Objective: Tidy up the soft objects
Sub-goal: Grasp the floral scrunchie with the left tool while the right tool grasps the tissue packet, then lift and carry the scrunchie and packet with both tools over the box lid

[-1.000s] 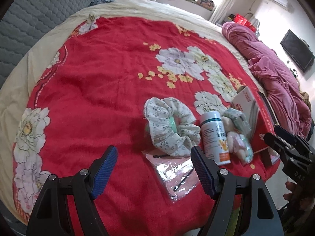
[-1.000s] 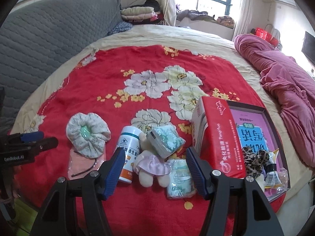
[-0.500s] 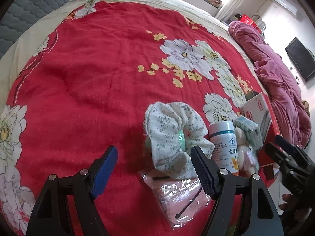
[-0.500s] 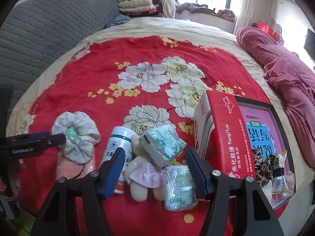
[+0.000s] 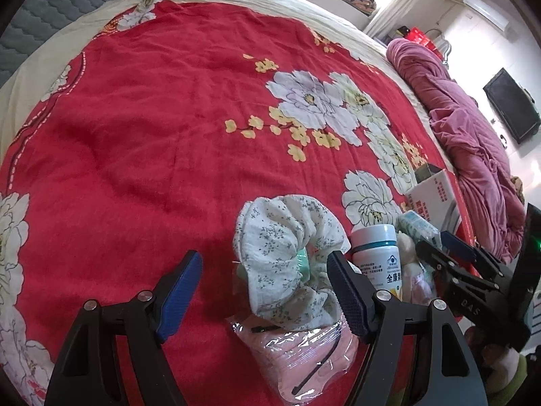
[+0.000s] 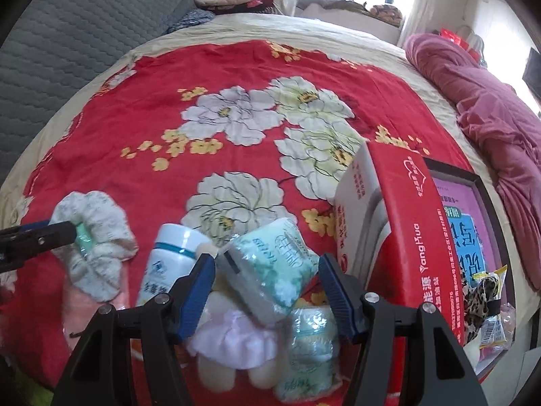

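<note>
Soft items unsorted at lower frame: scrunchie, tissue pack, plush doll. Left gripper released, jaws closing, nothing pressed between them. Right gripper released, straddling the tissue pack.

Crinkled cotton scrunchie — glossy plastic tissue pack — matt red blanket.

"YangHua" on red box

You saw the floral white scrunchie lying crumpled on a pink plastic packet, and the plush doll lay under two tissue packs.
</note>
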`<state>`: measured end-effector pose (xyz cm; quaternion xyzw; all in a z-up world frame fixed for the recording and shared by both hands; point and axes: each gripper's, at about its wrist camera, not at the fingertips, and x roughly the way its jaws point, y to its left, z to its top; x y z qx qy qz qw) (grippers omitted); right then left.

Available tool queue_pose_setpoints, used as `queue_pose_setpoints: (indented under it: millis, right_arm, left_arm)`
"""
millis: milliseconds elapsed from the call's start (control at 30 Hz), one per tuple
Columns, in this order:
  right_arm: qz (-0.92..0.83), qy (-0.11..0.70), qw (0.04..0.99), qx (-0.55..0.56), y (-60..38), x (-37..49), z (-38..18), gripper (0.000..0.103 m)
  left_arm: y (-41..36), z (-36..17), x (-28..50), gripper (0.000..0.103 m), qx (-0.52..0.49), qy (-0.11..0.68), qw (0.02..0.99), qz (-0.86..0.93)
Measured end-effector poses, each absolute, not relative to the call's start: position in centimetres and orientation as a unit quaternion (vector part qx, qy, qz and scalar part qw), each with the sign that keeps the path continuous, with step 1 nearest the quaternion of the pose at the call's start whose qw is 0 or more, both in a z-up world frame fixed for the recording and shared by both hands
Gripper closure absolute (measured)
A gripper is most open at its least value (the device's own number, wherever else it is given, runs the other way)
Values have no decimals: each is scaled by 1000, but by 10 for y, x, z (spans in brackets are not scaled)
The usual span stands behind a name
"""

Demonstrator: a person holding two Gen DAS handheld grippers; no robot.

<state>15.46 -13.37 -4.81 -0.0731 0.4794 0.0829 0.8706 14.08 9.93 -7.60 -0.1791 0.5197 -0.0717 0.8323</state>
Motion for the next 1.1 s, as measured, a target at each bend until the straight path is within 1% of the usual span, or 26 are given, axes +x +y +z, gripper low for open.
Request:
queue_pose_setpoints:
  millis: [100, 167, 200, 267, 300, 367, 433, 567, 833, 967, 1100]
  right_arm:
    - [80, 478, 871, -80, -136, 157, -51, 40]
    - [80, 484, 868, -80, -136, 158, -54, 42]
    - [82, 486, 867, -78, -137, 159, -56, 46]
    - [80, 484, 868, -81, -136, 158, -56, 53]
    - [86, 482, 868, -77, -136, 158, -55, 62]
    - [86, 484, 868, -74, -136, 158, -55, 67]
    - [84, 484, 868, -74, -137, 157, -55, 73]
    - [92, 470, 876, -57, -144, 149, -46, 75]
    - [117, 444, 888, -28, -152, 124, -15, 76]
    - [119, 448, 886, -26, -153, 119, -15, 76]
    - [120, 454, 882, -25, -152, 118, -20, 76]
  left_arm:
    - [96, -78, 141, 36, -179, 521, 831, -79]
    - [95, -79, 141, 40, -177, 521, 831, -79]
    - [95, -79, 141, 42, -179, 521, 831, -79]
    - [95, -79, 141, 49, -182, 520, 830, -85]
    - [95, -78, 141, 49, -181, 519, 831, -85]
    - [95, -78, 142, 53, -179, 519, 832, -84]
    - [96, -78, 142, 55, -185, 518, 831, -85]
    - [96, -76, 142, 58, -184, 517, 831, -88]
    - [92, -64, 134, 58, -170, 505, 841, -94]
    - [88, -66, 133, 58, -153, 508, 843, -93]
    - [90, -69, 132, 57, -156, 510, 841, -88]
